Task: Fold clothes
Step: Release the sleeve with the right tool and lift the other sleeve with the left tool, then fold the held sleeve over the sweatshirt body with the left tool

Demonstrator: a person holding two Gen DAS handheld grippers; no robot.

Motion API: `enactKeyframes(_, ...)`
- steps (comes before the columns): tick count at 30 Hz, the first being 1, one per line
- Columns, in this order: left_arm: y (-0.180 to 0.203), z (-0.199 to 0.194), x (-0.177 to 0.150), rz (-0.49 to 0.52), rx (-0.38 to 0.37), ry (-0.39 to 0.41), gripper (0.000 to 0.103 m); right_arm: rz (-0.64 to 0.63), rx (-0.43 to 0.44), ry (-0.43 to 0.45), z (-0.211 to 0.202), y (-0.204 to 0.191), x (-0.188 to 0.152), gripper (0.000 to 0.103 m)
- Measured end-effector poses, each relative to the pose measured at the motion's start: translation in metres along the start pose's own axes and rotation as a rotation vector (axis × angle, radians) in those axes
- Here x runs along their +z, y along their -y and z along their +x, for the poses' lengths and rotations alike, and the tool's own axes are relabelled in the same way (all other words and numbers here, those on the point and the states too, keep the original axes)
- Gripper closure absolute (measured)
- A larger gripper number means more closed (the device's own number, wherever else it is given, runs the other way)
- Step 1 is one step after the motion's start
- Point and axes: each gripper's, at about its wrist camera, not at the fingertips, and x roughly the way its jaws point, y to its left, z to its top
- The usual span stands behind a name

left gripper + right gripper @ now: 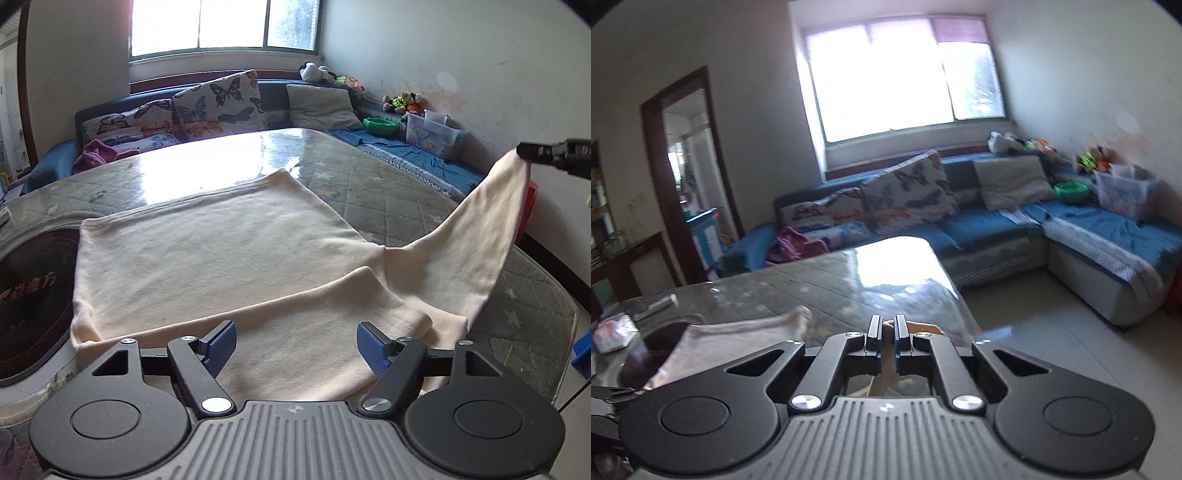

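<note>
On the table [388, 199], right tongs [887, 334] lift the cream garment's [221, 254] sleeve [491, 221].

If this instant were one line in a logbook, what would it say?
step: folding | cream garment on table | right gripper shut on lifted sleeve | left gripper open, above near edge

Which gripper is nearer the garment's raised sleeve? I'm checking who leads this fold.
Right. The right gripper is clamped on the sleeve end, lifting it; the left gripper hovers open over the cream garment's near edge.
</note>
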Motion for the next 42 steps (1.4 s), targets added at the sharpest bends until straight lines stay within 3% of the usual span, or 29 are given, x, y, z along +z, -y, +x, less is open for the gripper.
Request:
enactKeyframes(7,-0.037,-0.026,-0.011,-0.068,0.059,0.049,0.028,-0.133,0.173,0.033,0.004,-0.077,0.035,0.098)
enactKeyframes(13,-0.073,-0.053,-0.030,-0.138,0.120,0.090,0.027,-0.244,0.314,-0.003,0.024,-0.155,0.040,0.098)
enactKeyframes(18,-0.096,-0.073,-0.045,-0.191,0.153,0.122,0.026,-0.345,0.422,-0.077,0.043,-0.224,0.024,0.098)
enactKeyframes(27,-0.114,-0.092,-0.064,-0.260,0.185,0.136,0.026,-0.460,0.580,-0.275,0.078,-0.296,-0.035,0.098)
enactKeyframes(30,-0.112,-0.096,-0.063,-0.252,0.176,0.146,0.028,-0.462,0.609,-0.307,0.075,-0.295,-0.042,0.095)
enactKeyframes(34,-0.099,-0.095,-0.057,-0.212,0.132,0.158,0.035,-0.458,0.578,-0.287,0.064,-0.277,-0.037,0.083)
enactKeyframes(37,-0.086,-0.088,-0.051,-0.178,0.088,0.152,0.043,-0.457,0.509,-0.274,0.057,-0.254,-0.033,0.071)
enactKeyframes(42,-0.071,-0.069,-0.044,-0.150,0.055,0.087,0.048,-0.463,0.384,-0.277,0.045,-0.207,-0.038,0.066)
